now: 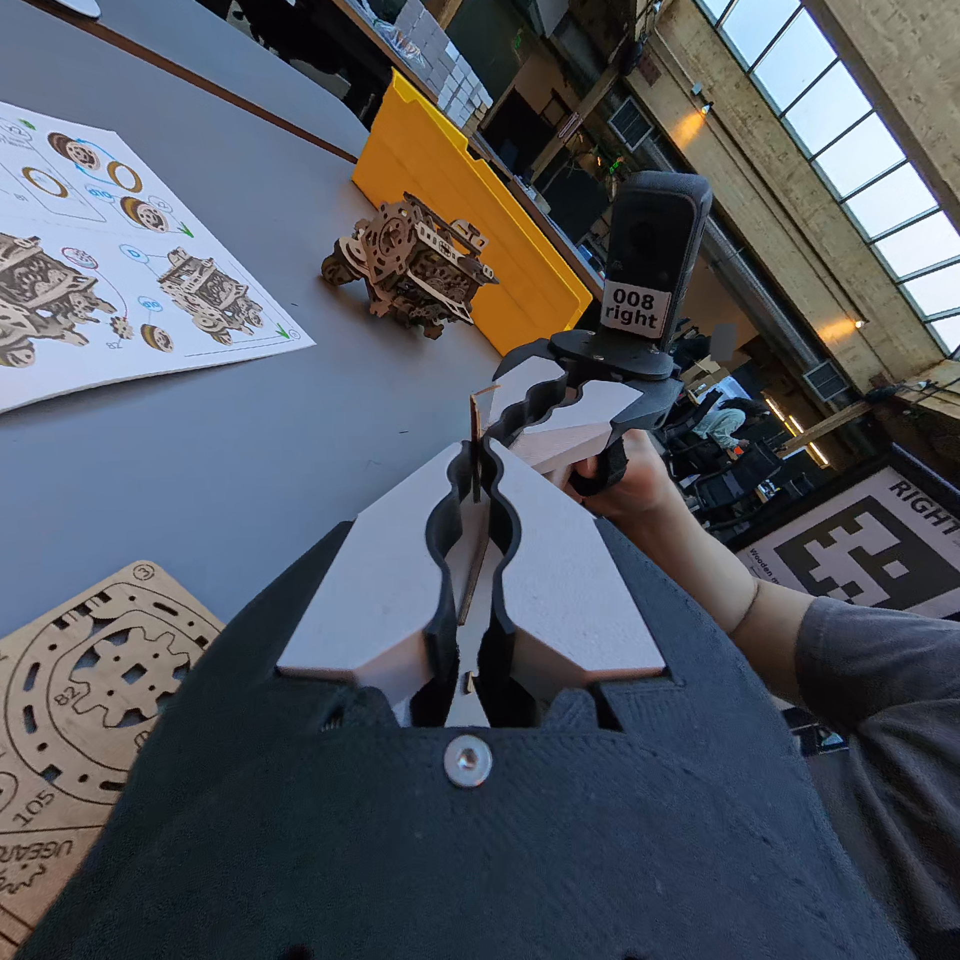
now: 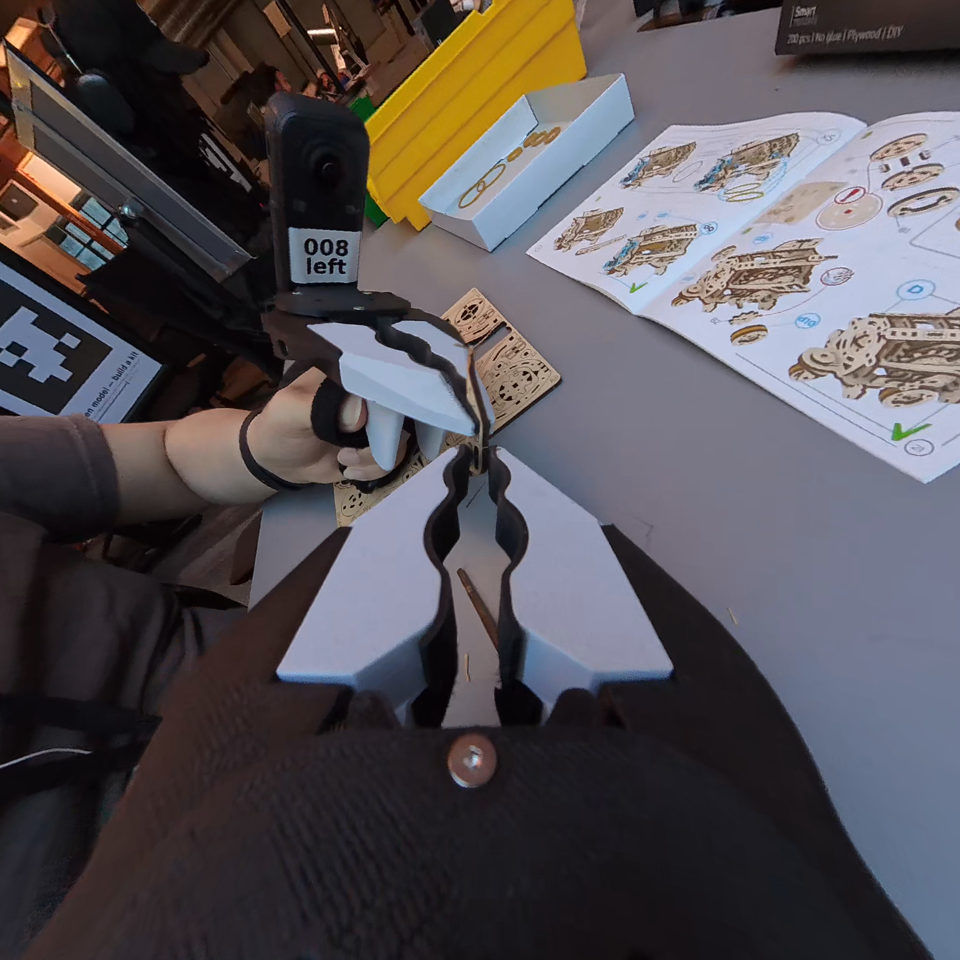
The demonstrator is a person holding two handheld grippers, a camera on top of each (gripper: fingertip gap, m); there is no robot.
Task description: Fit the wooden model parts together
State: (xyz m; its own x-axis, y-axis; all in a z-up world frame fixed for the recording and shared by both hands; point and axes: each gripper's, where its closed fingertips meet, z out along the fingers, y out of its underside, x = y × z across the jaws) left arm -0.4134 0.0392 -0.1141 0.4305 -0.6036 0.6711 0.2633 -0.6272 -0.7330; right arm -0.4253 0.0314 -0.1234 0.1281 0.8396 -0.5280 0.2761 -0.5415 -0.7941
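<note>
My left gripper [image 1: 475, 457] is shut on a thin flat wooden part [image 1: 475, 415], held edge-on above the grey table [image 1: 234, 467]. My right gripper [image 2: 477, 457] meets it tip to tip, and its fingertips close on the end of the same wooden part [image 2: 479, 460]. The left gripper also shows in the right wrist view [image 2: 475, 415], and the right gripper in the left wrist view [image 1: 491, 431]. The partly built wooden model [image 1: 410, 270] stands farther off on the table, apart from both grippers.
A yellow bin [image 1: 467, 197] stands behind the model. An open instruction booklet [image 2: 779, 270] lies to the right, a white box with wooden rings [image 2: 535, 156] beside the bin. Plywood part sheets [image 2: 514, 363] lie under the grippers. A thin brown stick [image 2: 478, 608] shows between my right fingers. From either gripper's tips it is about 20 cm to the partly built wooden model [image 1: 410, 270].
</note>
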